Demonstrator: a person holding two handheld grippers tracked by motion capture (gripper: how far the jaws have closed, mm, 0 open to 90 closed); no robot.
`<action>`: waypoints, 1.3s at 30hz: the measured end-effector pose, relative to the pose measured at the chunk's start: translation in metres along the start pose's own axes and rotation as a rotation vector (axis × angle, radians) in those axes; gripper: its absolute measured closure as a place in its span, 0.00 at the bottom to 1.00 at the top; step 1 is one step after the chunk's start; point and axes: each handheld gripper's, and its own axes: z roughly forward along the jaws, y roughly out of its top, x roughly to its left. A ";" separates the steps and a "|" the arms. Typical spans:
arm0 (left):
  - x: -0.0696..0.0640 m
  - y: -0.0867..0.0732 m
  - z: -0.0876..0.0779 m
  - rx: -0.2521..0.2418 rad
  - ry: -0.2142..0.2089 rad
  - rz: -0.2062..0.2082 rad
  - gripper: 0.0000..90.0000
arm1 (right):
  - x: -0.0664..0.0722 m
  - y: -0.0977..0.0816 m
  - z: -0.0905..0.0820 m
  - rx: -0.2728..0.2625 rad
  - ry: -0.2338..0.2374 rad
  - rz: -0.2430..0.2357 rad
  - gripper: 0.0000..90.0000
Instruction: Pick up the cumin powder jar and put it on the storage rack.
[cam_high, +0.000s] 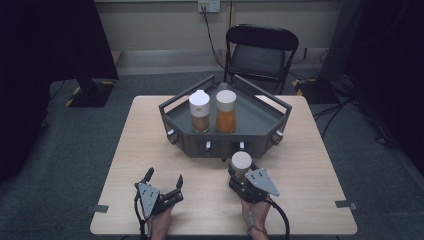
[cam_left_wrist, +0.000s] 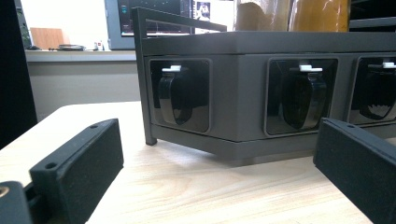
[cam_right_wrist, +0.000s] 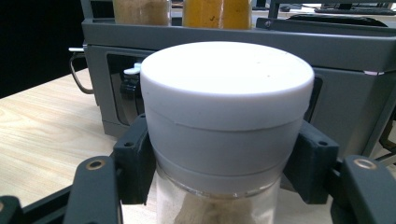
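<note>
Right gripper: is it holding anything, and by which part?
Yes. The right gripper holds a white-capped jar, its jaws clamped on the lower band of the cap, just above the glass. The left gripper is open and holds nothing.

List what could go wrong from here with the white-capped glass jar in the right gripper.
1. The right gripper clamps the white-capped glass jar just under its cap, so the smooth glass could slip.
2. The grey metal tray stands right ahead; its rim could catch the jar.
3. Two capped jars of orange contents already stand inside and might topple.

light: dim room, table lit from above | shadows: soft | blur: near jaws soft | glare: bright window backdrop
</note>
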 end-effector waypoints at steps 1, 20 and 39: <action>0.000 0.000 0.000 0.000 0.000 0.000 0.01 | 0.000 0.001 0.000 -0.001 0.000 -0.001 0.39; 0.000 0.000 0.000 0.000 0.000 0.000 0.01 | -0.004 0.014 -0.008 0.011 0.014 -0.003 0.39; 0.000 0.000 0.000 0.000 0.000 0.000 0.01 | -0.011 0.027 -0.014 -0.001 0.031 -0.005 0.39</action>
